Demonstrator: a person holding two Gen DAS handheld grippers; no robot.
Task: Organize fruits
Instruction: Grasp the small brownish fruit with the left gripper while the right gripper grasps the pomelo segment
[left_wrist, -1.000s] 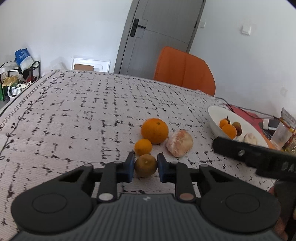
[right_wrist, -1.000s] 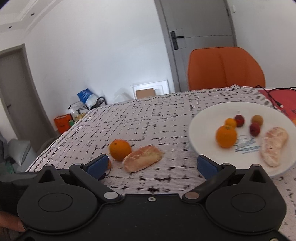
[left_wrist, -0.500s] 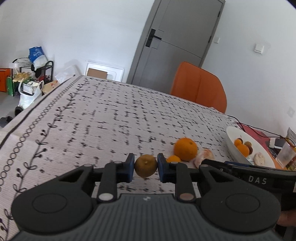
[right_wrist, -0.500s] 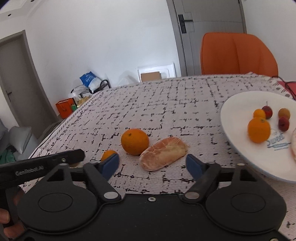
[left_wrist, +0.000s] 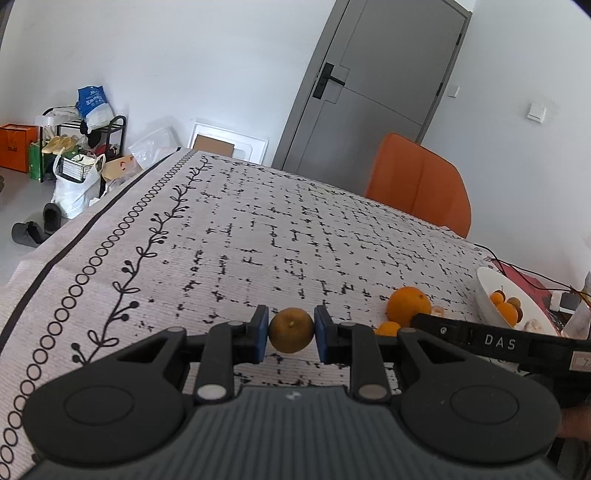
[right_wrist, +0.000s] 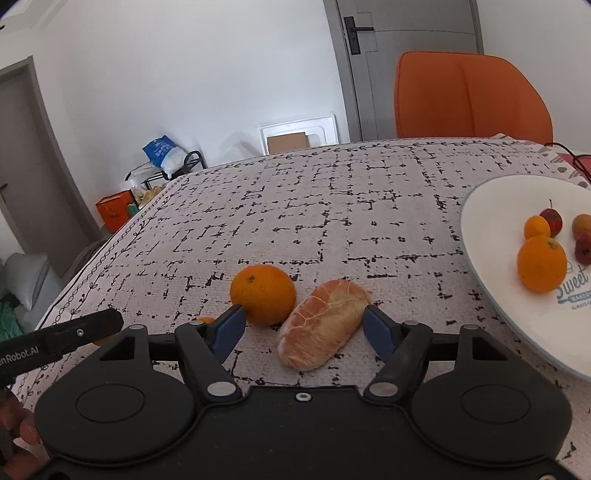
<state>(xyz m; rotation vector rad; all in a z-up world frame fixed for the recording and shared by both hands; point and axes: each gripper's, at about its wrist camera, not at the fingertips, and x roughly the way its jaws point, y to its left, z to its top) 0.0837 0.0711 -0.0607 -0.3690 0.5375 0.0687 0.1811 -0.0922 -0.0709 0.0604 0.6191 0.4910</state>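
Observation:
My left gripper (left_wrist: 291, 330) is shut on a small brownish-green citrus (left_wrist: 291, 329) and holds it above the patterned tablecloth (left_wrist: 258, 240). A large orange (left_wrist: 408, 305) and a small orange (left_wrist: 388, 328) lie to its right. In the right wrist view my right gripper (right_wrist: 304, 326) is open, its blue pads on either side of a peeled citrus (right_wrist: 323, 328) on the cloth. The large orange (right_wrist: 263, 294) touches the left pad. A white plate (right_wrist: 491, 221) at the right holds several fruits.
An orange chair (right_wrist: 469, 99) stands behind the table's far edge. The plate (left_wrist: 487, 295) sits at the table's right side, with cables and a red item behind it. A shoe rack and bags (left_wrist: 74, 147) stand on the floor at left.
My left gripper has lifted the brownish citrus off the cloth and swung left. My right gripper has moved forward and left and narrowed around the peeled citrus.

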